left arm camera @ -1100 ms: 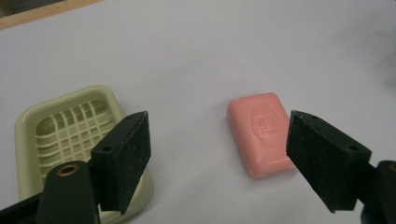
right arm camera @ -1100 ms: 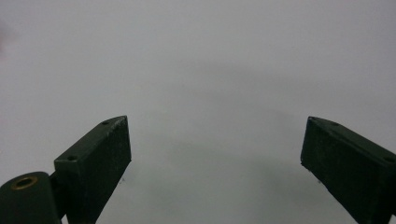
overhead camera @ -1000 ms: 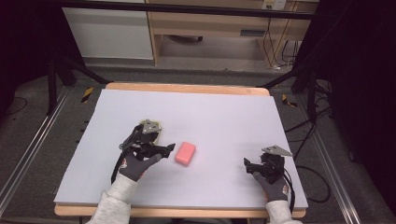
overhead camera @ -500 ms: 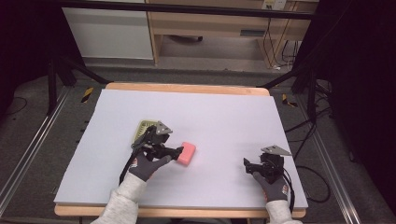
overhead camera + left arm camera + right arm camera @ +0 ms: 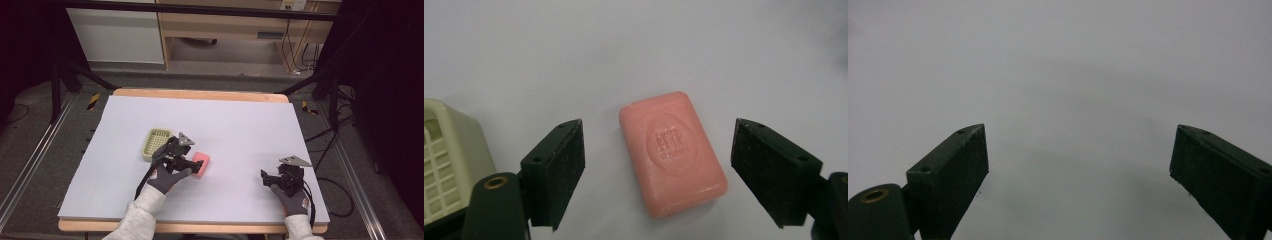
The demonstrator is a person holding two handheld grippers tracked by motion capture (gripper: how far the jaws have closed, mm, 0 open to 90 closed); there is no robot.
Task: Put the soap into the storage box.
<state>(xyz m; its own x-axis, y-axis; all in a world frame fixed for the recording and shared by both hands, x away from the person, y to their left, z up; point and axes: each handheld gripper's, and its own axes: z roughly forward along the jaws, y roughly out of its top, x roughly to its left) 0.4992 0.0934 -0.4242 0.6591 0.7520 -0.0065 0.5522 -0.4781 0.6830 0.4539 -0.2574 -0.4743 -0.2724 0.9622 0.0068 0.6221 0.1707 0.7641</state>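
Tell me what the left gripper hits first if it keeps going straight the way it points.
Most likely the pink soap bar: it lies between the open jaws of the left gripper, untouched. How far ahead is unclear.

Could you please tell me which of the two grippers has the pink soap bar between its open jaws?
The left gripper: the pink soap bar lies between its jaws. The right gripper faces bare table.

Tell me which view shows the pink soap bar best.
Left gripper view: the pink soap bar lies flat, close up, whole, embossed stamp visible, between the open jaws of the left gripper. High view shows it small, partly behind that gripper. Right gripper view faces bare table.
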